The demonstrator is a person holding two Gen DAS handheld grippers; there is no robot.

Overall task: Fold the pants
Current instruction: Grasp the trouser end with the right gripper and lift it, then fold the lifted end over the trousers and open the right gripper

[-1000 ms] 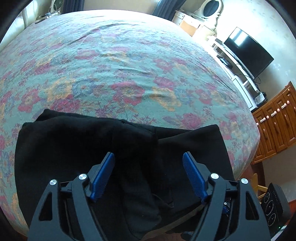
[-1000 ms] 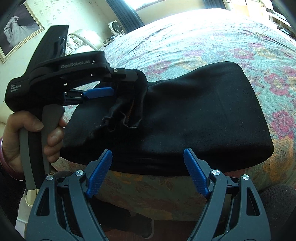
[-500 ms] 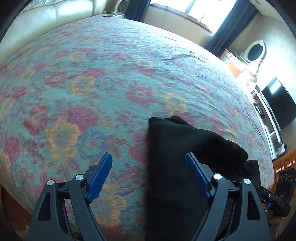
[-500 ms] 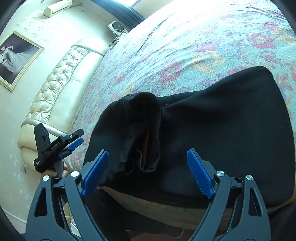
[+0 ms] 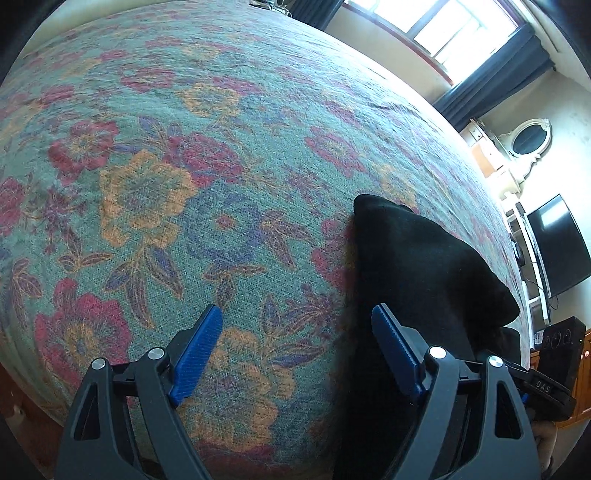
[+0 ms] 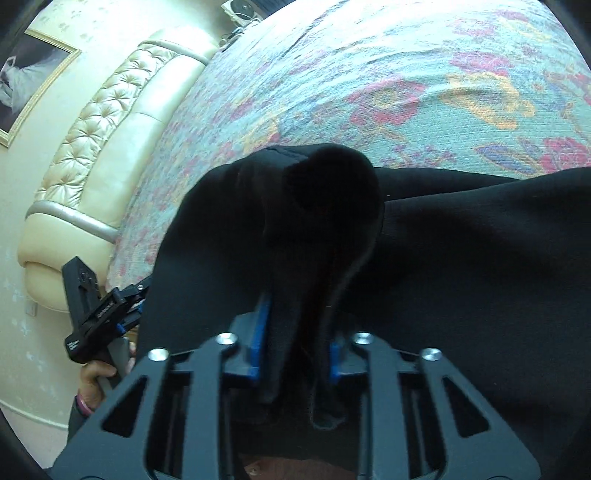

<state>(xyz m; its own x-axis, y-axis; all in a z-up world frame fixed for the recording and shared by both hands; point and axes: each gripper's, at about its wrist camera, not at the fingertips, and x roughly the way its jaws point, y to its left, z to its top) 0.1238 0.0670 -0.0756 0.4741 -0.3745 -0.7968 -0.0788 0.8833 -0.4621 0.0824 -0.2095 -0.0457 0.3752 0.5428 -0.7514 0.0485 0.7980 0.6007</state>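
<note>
The black pants (image 6: 461, 258) lie folded near the front edge of a flowered bedspread (image 5: 147, 184). My right gripper (image 6: 299, 325) is closing its jaws, and its blue pads pinch a bunched, raised fold of the pants at the near edge. My left gripper (image 5: 295, 314) hangs above the bedspread at the pants' left end (image 5: 424, 266). Its jaws are wide and still opening, with nothing held. Its right finger is over the cloth's edge. In the right wrist view the left gripper (image 6: 107, 317) shows at the far left, held by a hand (image 6: 96, 380).
A padded cream headboard (image 6: 103, 140) rises at the left end of the bed. A black TV (image 5: 554, 243) and a wooden cabinet stand beyond the bed's right side, under a curtained window (image 5: 461, 33). The bed's front edge drops off just below both grippers.
My right gripper has moved in and shut on the raised fold of the pants. My left gripper has swung from above the pants' middle to their left end.
</note>
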